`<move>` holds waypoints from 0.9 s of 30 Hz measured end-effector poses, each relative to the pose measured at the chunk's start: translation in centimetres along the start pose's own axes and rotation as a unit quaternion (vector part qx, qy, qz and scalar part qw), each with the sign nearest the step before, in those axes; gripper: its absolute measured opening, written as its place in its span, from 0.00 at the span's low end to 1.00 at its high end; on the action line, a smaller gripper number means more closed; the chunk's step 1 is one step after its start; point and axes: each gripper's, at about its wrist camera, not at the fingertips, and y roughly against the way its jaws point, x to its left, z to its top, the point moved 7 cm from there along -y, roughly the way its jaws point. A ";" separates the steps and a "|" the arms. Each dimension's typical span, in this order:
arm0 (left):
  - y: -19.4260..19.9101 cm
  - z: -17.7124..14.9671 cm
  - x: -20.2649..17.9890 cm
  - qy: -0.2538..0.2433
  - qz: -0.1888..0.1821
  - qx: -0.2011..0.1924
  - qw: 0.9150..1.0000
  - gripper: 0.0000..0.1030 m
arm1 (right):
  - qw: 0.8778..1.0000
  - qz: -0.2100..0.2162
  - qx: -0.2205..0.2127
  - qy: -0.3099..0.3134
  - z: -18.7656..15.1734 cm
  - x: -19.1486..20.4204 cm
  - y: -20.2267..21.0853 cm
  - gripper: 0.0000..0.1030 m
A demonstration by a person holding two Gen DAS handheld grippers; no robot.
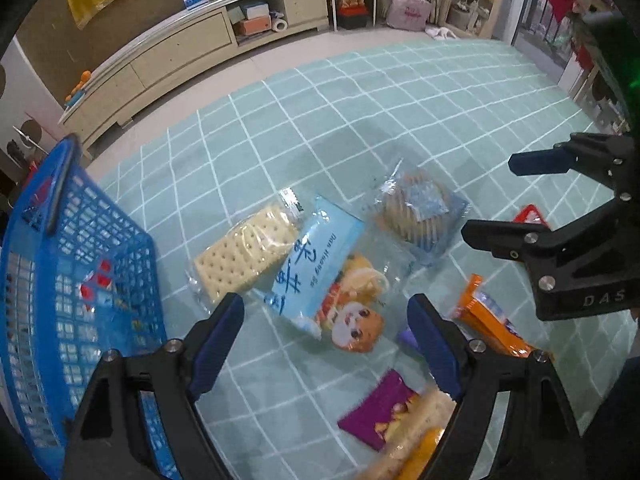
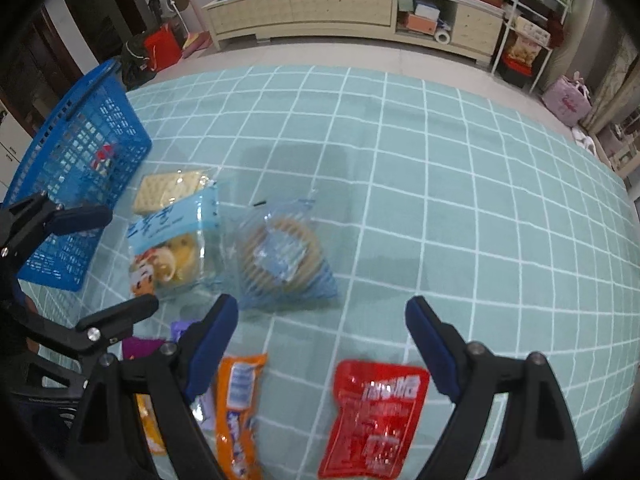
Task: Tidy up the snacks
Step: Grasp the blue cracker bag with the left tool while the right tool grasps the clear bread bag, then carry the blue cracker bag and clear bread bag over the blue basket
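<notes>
From the left wrist, our left claw (image 1: pixel 326 338) hangs released and empty above the cartoon snack bag (image 1: pixel 320 276), the blue basket (image 1: pixel 80 264) off to its left on the checked worktop (image 1: pixel 360 112). We judge this the approach: next, lower and close on one packet. We count six loose packets here.

From the right wrist, our right claw (image 2: pixel 322 340) is likewise released, the red packet (image 2: pixel 372 420) just below it, the orange packet (image 2: pixel 236 408) beside its left finger. One basket; one round biscuit pack (image 2: pixel 280 256) ahead.
</notes>
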 end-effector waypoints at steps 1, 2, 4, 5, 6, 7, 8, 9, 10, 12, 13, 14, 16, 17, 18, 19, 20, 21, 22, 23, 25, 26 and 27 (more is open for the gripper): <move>-0.3 0.2 0.0 -0.003 0.001 0.004 1.000 0.80 | 1.000 0.006 0.000 -0.002 0.1 -0.1 -0.3 0.86; -0.9 0.4 0.0 -0.005 0.001 0.009 1.000 0.80 | 1.000 0.009 0.001 -0.003 0.3 -0.2 -0.5 0.86; -1.3 0.6 0.1 0.000 -0.010 0.013 1.000 0.81 | 1.000 0.013 0.001 -0.002 0.5 -0.3 -1.0 0.86; -1.5 0.8 0.2 0.003 -0.015 0.014 1.000 0.81 | 1.000 0.014 0.002 -0.003 0.6 -0.4 -1.2 0.86; -1.7 0.9 0.2 0.004 -0.019 0.016 1.000 0.81 | 1.000 0.018 0.003 -0.002 0.7 -0.4 -1.4 0.86; -1.9 1.0 0.1 0.004 -0.023 0.019 1.000 0.81 | 1.000 0.020 0.003 -0.001 0.8 -0.3 -1.5 0.86; -2.1 0.9 -0.1 0.002 -0.026 0.022 0.999 0.81 | 1.000 0.021 0.004 0.002 0.9 -0.3 -1.7 0.86; -2.4 0.8 -0.2 -0.002 -0.026 0.027 0.999 0.81 | 1.000 0.021 0.004 0.005 1.0 -0.2 -1.8 0.86; -2.7 0.7 -0.3 -0.008 -0.024 0.030 0.999 0.81 | 1.000 0.021 0.005 0.007 1.1 -0.1 -2.0 0.86; -3.1 0.7 -0.4 -0.022 -0.016 0.034 0.999 0.81 | 1.000 0.025 0.005 0.010 1.2 0.1 -2.3 0.86; -3.3 0.6 -0.5 -0.026 -0.013 0.034 0.999 0.81 | 1.000 0.026 0.007 0.012 1.3 0.3 -2.5 0.86; -3.4 0.6 -0.5 -0.026 -0.013 0.034 0.999 0.81 | 1.000 0.027 0.008 0.014 1.4 0.4 -2.7 0.86; -3.5 0.7 -0.4 -0.018 -0.019 0.036 0.999 0.81 | 0.999 0.035 0.013 0.018 1.4 0.6 -3.2 0.86; -3.6 0.7 -0.4 -0.012 -0.022 0.038 0.999 0.81 | 0.999 0.037 0.015 0.019 1.5 0.8 -3.5 0.86; -3.7 0.6 -0.6 -0.009 -0.023 0.039 0.999 0.81 | 0.999 0.040 0.015 0.021 1.6 0.9 -3.7 0.86; -3.8 0.5 -0.6 -0.006 -0.028 0.041 0.999 0.78 | 0.999 0.042 0.015 0.021 1.7 0.9 -3.8 0.86; -3.9 0.6 -0.5 -0.005 -0.033 0.041 0.999 0.69 | 0.999 0.042 0.014 0.021 1.8 0.9 -3.9 0.86; -3.9 0.6 -0.7 -0.003 -0.039 0.043 0.998 0.67 | 0.999 0.042 0.012 0.022 1.9 1.0 -4.0 0.86; -4.0 0.6 -0.7 -0.002 -0.039 0.041 0.998 0.67 | 0.999 0.042 0.010 0.024 2.1 1.0 -4.1 0.86; -4.0 0.6 -0.7 -0.002 -0.038 0.041 0.998 0.67 | 0.999 0.042 0.008 0.027 2.1 1.2 -4.2 0.86; -3.9 0.4 -0.9 0.000 -0.035 0.040 0.999 0.65 | 0.999 0.037 0.006 0.037 2.2 1.3 -4.4 0.81; -3.8 0.3 -1.0 0.002 -0.035 0.041 0.999 0.65 | 0.999 0.034 0.004 0.042 2.2 1.5 -4.5 0.77; -3.7 0.1 -1.1 0.002 -0.035 0.041 0.999 0.64 | 0.998 0.036 0.002 0.048 2.3 1.8 -4.4 0.72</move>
